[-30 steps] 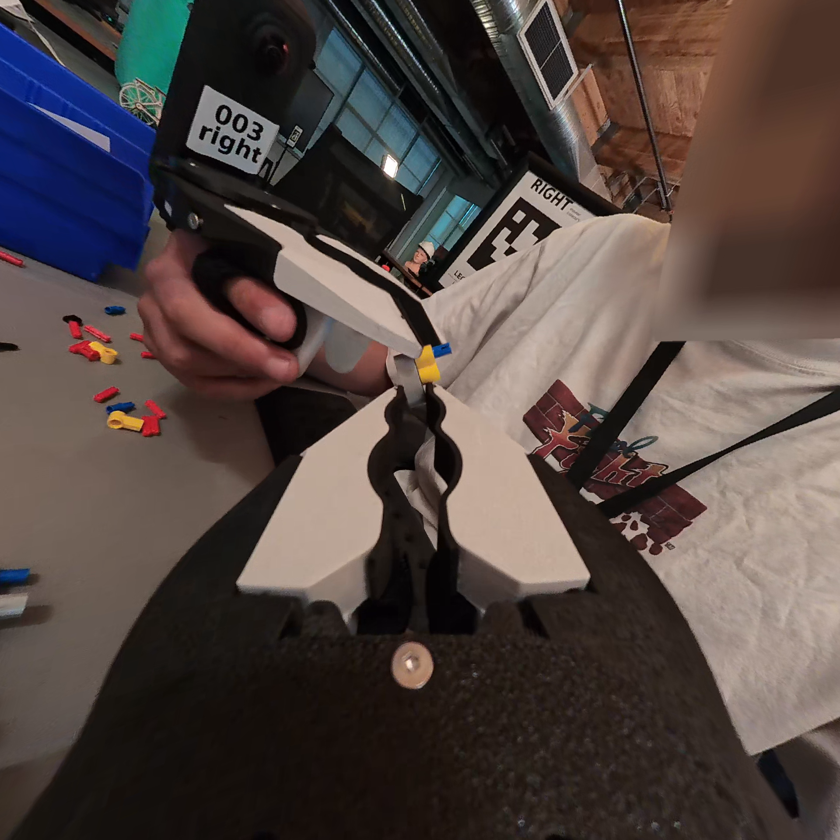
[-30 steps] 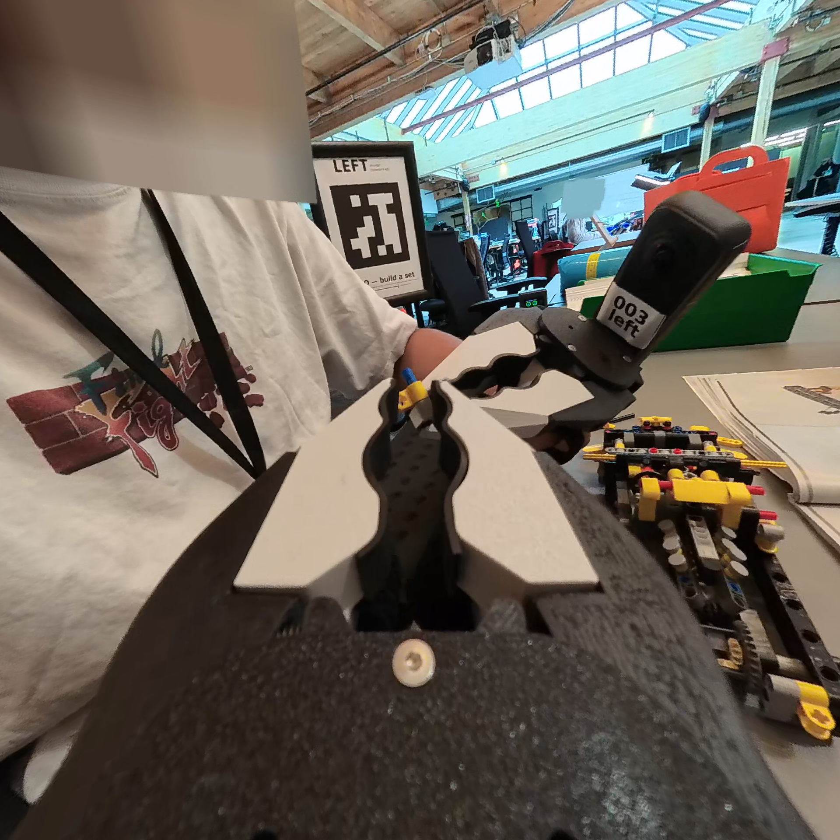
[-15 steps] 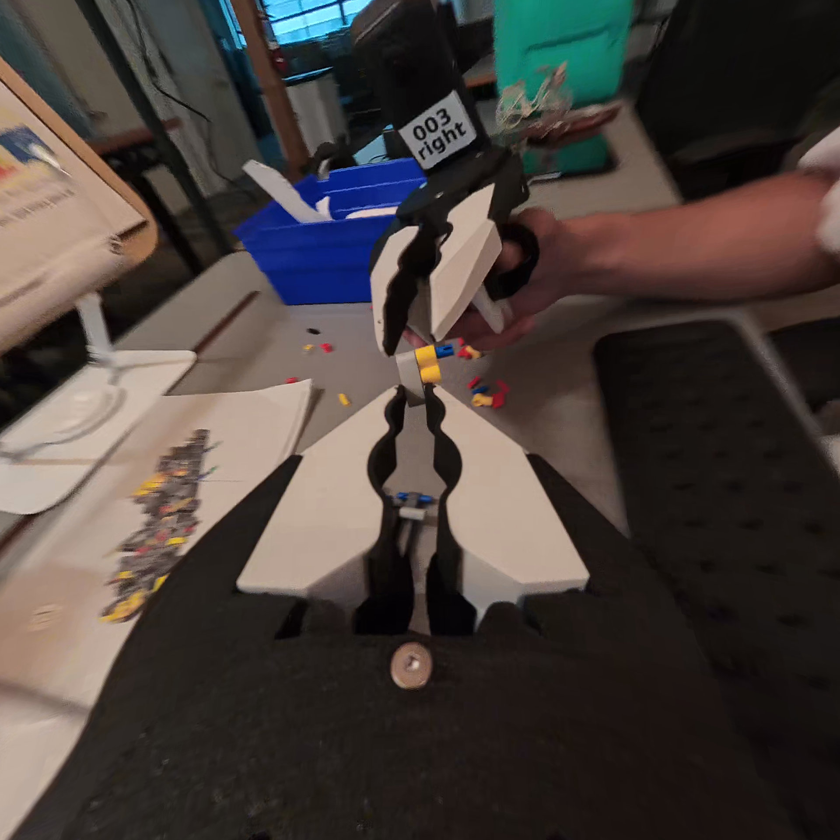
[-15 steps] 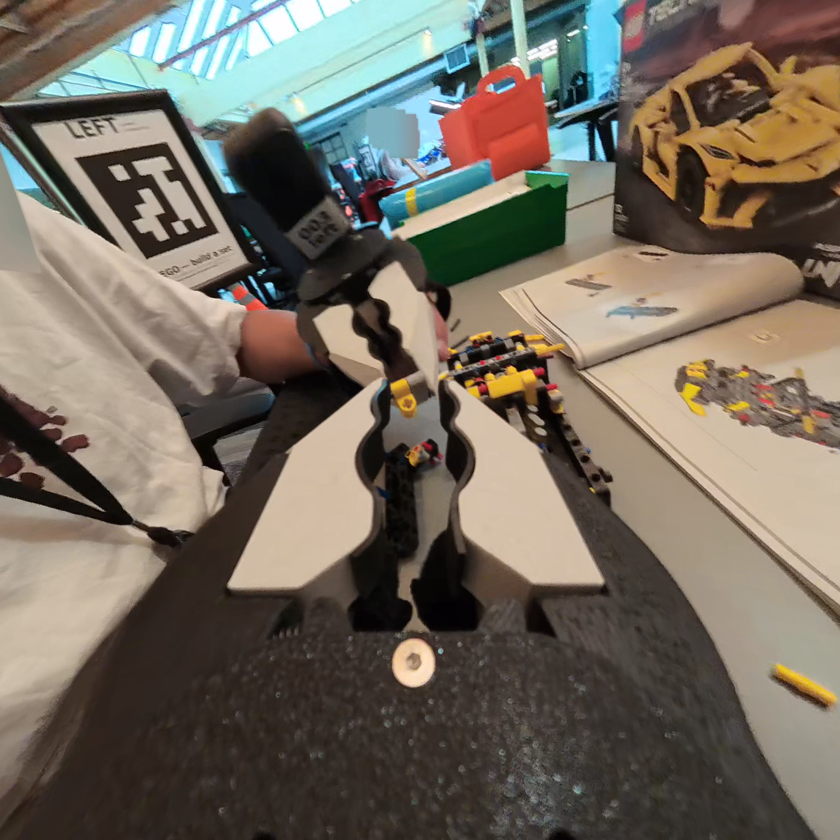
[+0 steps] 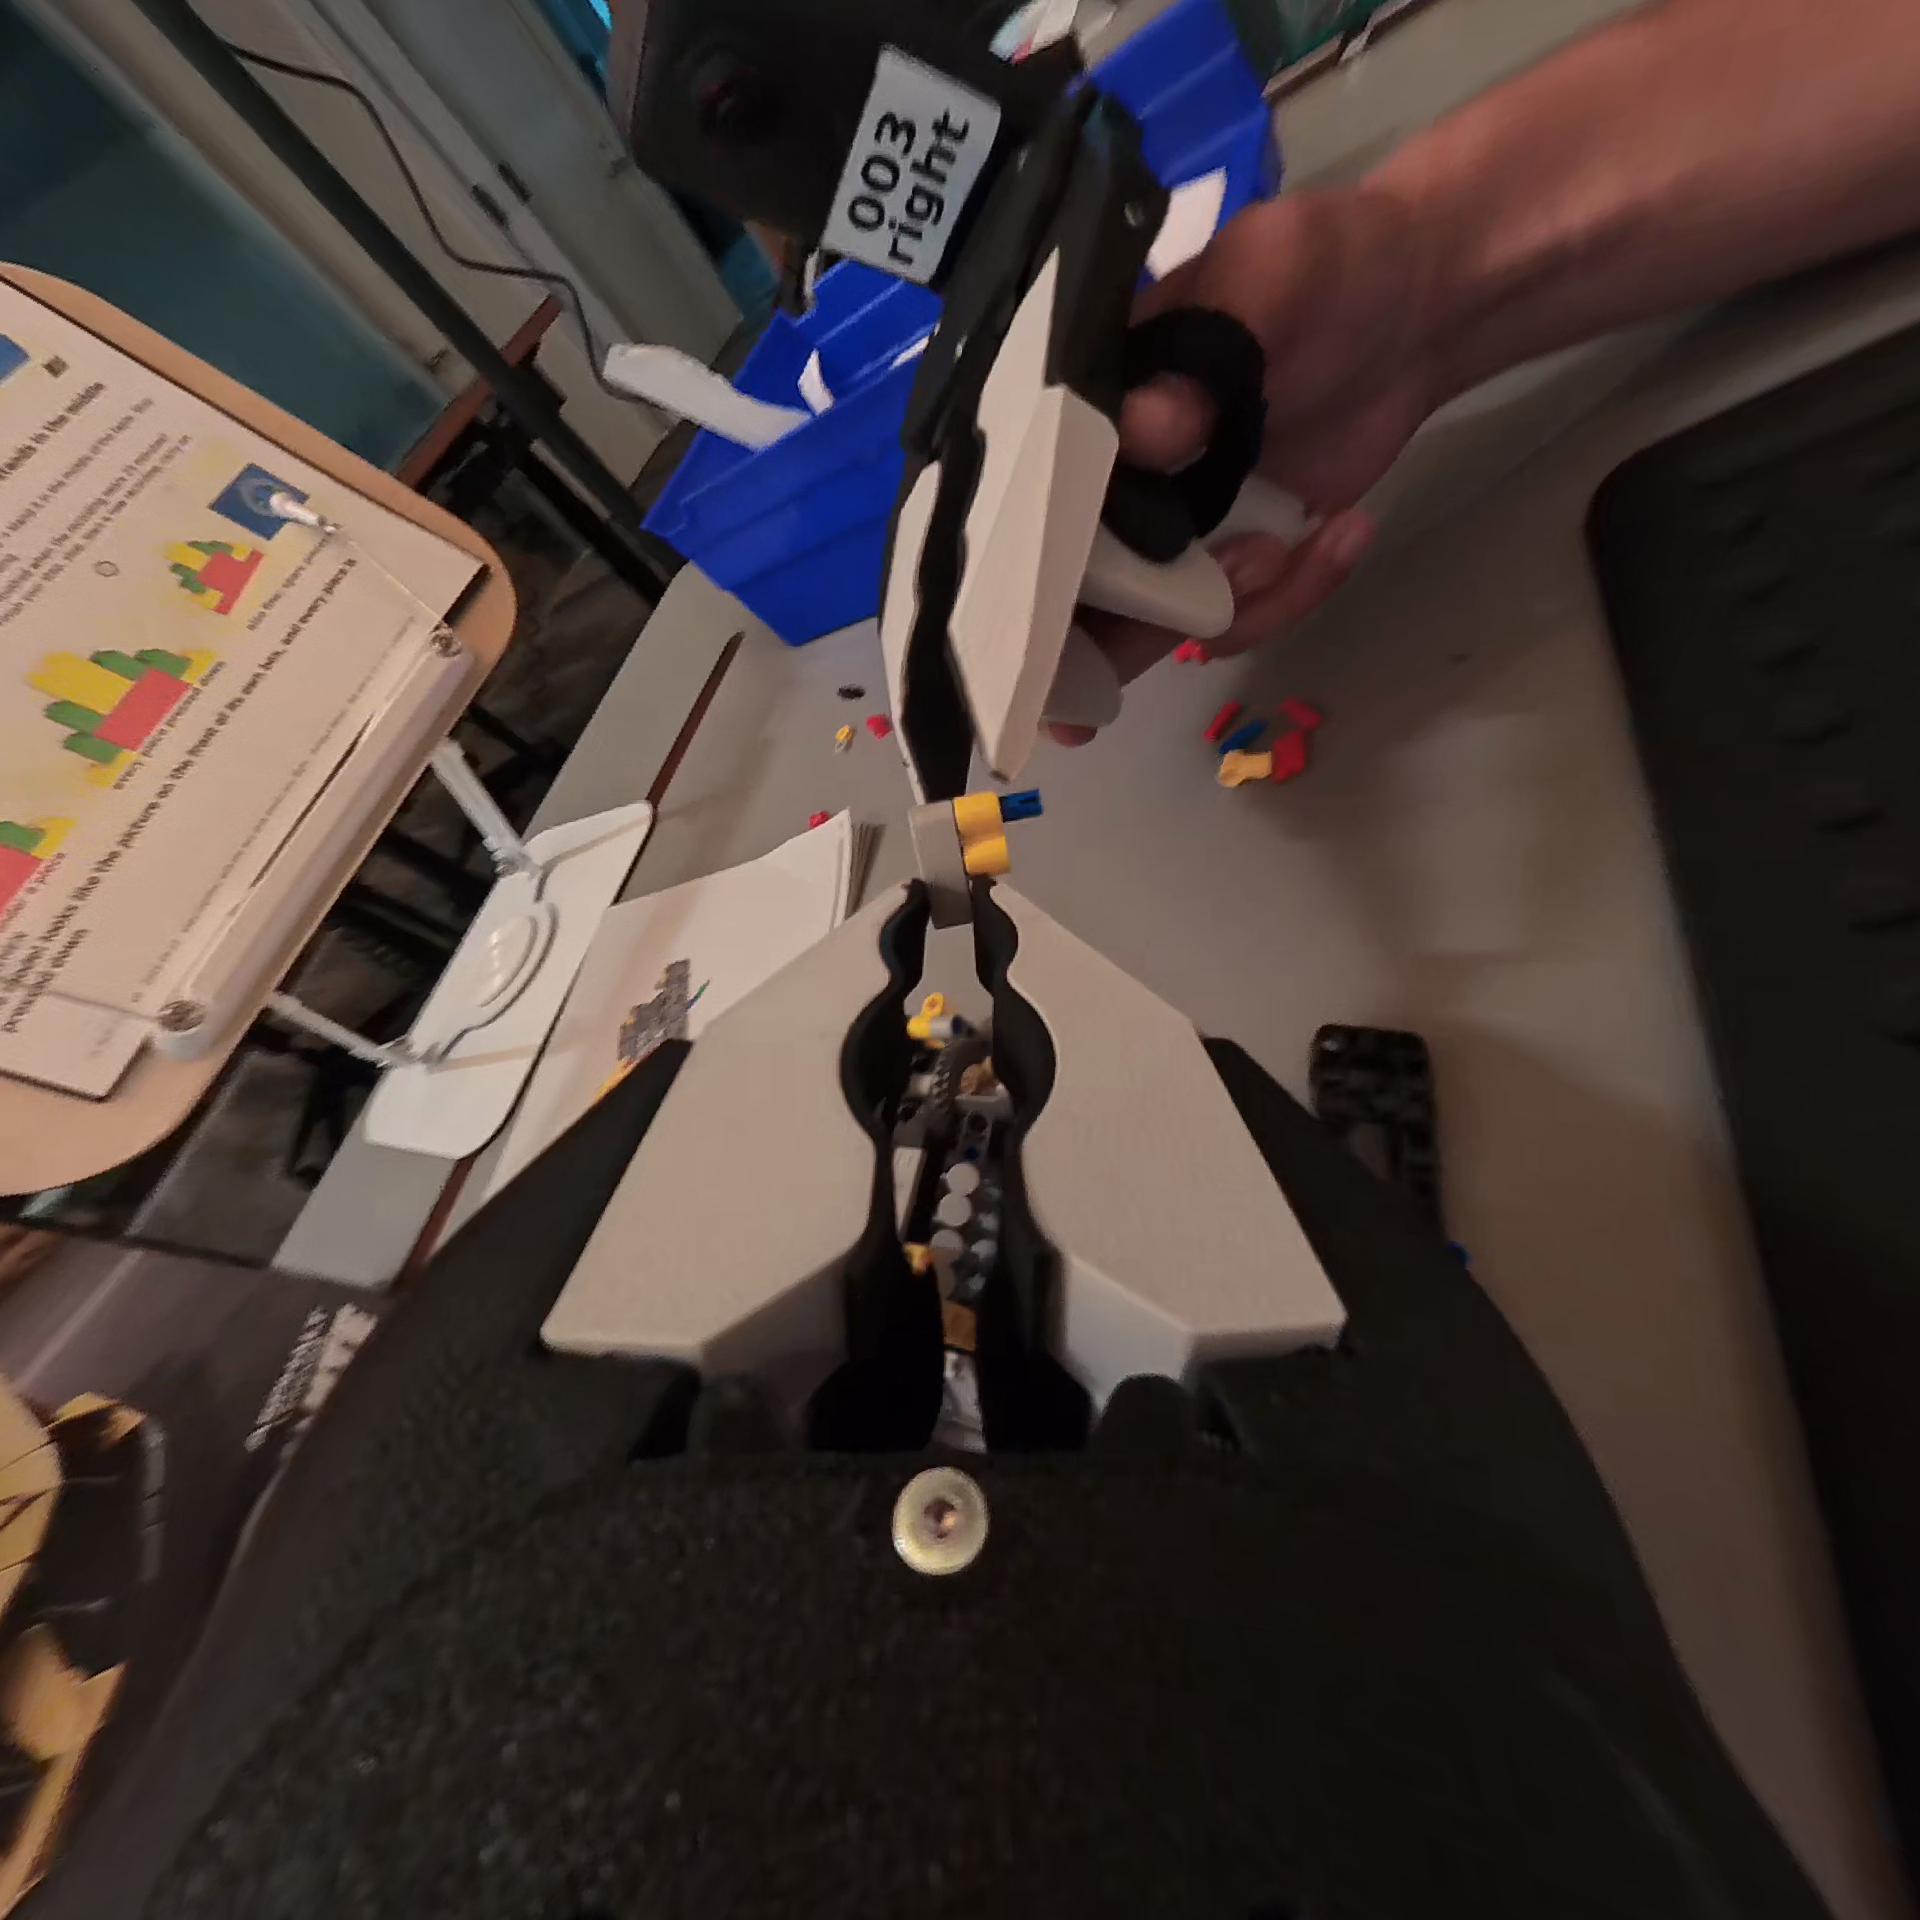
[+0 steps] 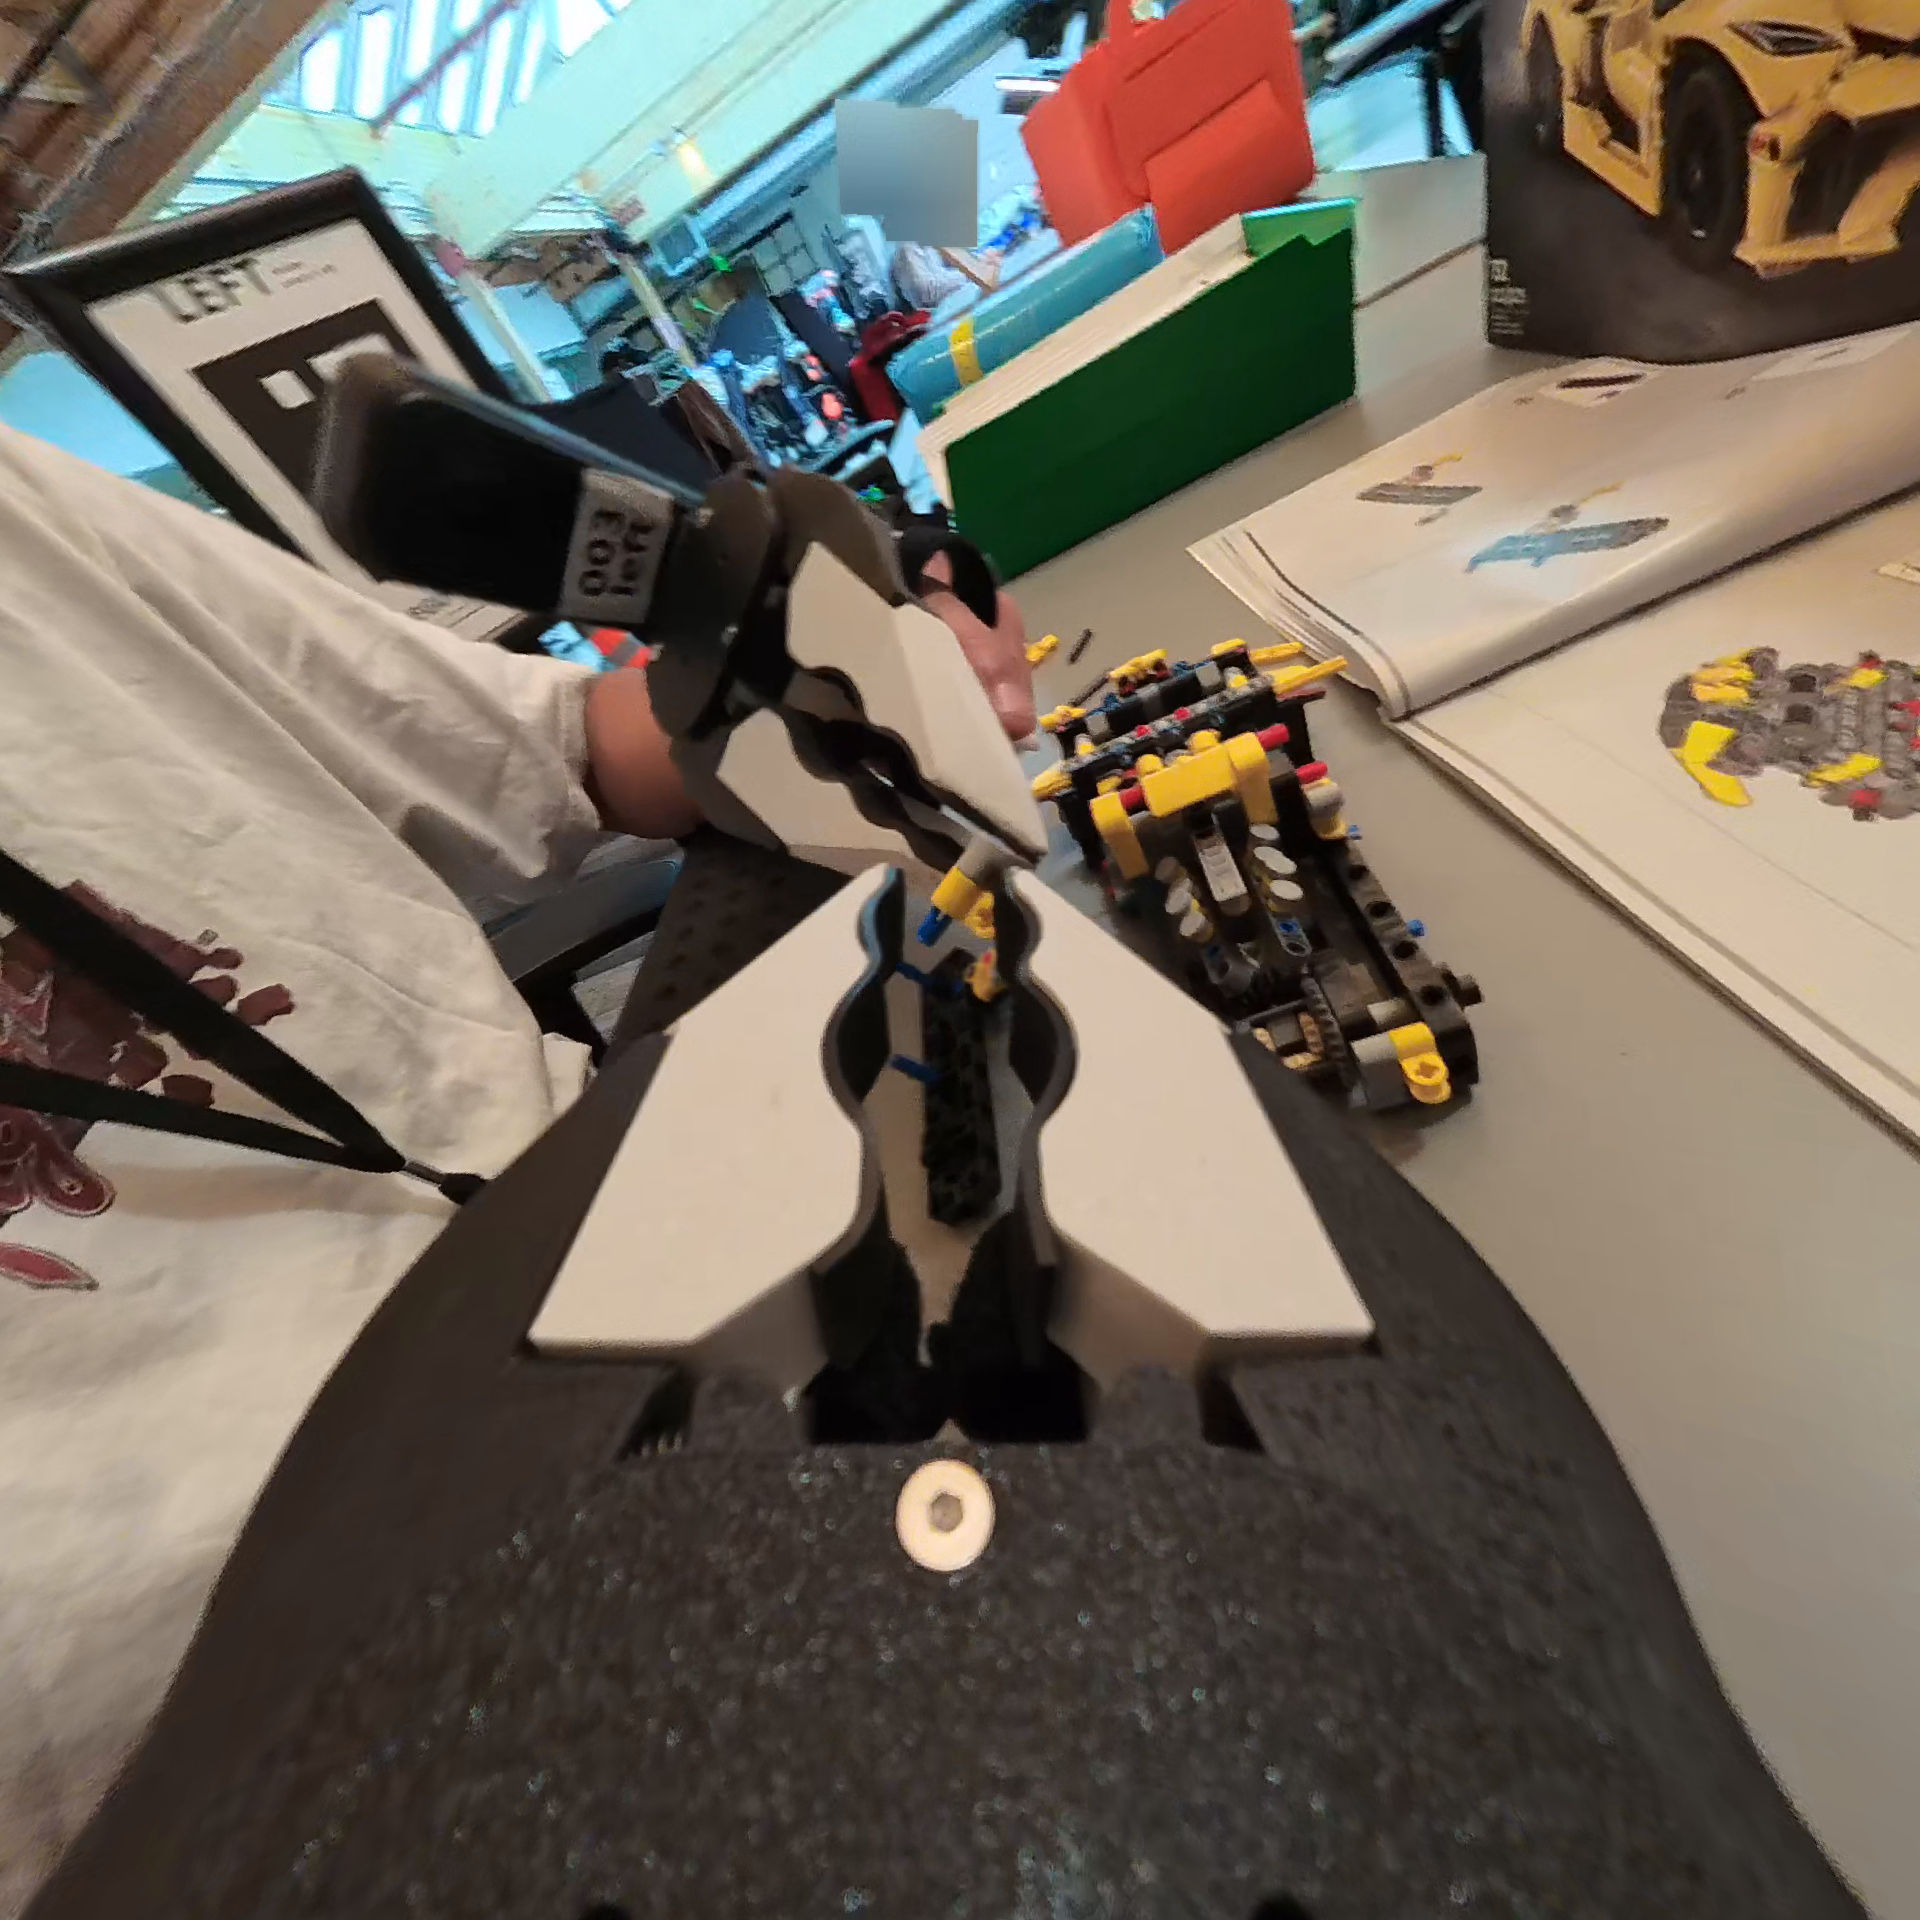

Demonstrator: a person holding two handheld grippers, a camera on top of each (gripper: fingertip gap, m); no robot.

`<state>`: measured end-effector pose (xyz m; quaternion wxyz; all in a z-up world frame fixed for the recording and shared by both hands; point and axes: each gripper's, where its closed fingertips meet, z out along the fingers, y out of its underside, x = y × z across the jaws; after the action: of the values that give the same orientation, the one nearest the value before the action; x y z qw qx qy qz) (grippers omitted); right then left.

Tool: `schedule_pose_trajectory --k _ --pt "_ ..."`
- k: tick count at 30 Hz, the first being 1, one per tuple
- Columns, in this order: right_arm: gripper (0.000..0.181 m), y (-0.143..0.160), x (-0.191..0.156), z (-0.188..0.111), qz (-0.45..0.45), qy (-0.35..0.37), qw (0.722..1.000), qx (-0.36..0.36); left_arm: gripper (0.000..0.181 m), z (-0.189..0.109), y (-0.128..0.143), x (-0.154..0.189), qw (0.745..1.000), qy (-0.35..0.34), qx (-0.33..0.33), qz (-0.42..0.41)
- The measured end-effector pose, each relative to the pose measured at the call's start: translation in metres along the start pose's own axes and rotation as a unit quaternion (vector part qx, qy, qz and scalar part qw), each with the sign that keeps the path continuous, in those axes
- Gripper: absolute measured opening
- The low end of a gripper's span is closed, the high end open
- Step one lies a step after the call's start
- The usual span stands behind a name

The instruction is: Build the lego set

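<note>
Over the last second we have swung both grippers from chest height to above the counter [image 6: 1662, 1195]: our left gripper [image 5: 948, 902] stays clamped on the small grey-and-yellow piece [image 5: 961, 842], while the right gripper [image 6: 951, 896] has its tips drawn apart just beside it. We judge the piece is headed for the part-built chassis [image 6: 1247, 883] on the counter. Gripper stickers, a framed marker sign, the booklet [image 6: 1558, 540] and the car box [image 6: 1704, 156] all carry print, which we leave unquoted.

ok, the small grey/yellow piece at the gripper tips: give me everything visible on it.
The small sub-assembly is a light grey block joined to a yellow connector with a blue pin stub sticking out sideways; it looks like glossy plastic. It is held in the air above the table. The left gripper pinches its grey end; the right gripper tips sit at its top, contact unclear.
</note>
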<state>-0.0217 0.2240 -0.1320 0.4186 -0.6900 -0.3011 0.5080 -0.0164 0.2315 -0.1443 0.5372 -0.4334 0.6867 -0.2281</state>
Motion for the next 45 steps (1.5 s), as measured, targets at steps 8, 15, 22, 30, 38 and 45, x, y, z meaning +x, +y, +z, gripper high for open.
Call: schedule_pose_trajectory --k 8,15,22,30,38,45 --pt "0.006 0.006 0.026 0.003 0.049 0.151 0.987 -0.026 0.008 0.009 0.02 -0.008 0.995 -0.054 -0.082 -0.018" --pt "0.006 0.043 0.034 -0.023 0.117 0.333 0.934 -0.063 0.032 0.006 0.026 0.006 0.986 0.059 -0.076 -0.138" --pt "0.006 0.067 0.049 -0.005 0.161 0.365 0.915 -0.055 0.032 -0.018 0.029 -0.029 0.952 0.116 -0.008 -0.283" --pt "0.006 0.037 0.068 -0.023 0.109 0.412 0.904 0.046 0.032 -0.028 0.052 -0.059 0.953 0.08 -0.003 -0.292" --pt "0.006 0.052 0.07 -0.02 0.151 0.391 0.908 0.028 0.032 -0.023 0.048 -0.058 0.933 0.115 0.021 -0.339" --pt "0.006 0.076 0.076 -0.025 0.112 0.453 0.881 -0.078 0.041 -0.025 0.047 -0.035 0.926 0.207 -0.031 -0.315"
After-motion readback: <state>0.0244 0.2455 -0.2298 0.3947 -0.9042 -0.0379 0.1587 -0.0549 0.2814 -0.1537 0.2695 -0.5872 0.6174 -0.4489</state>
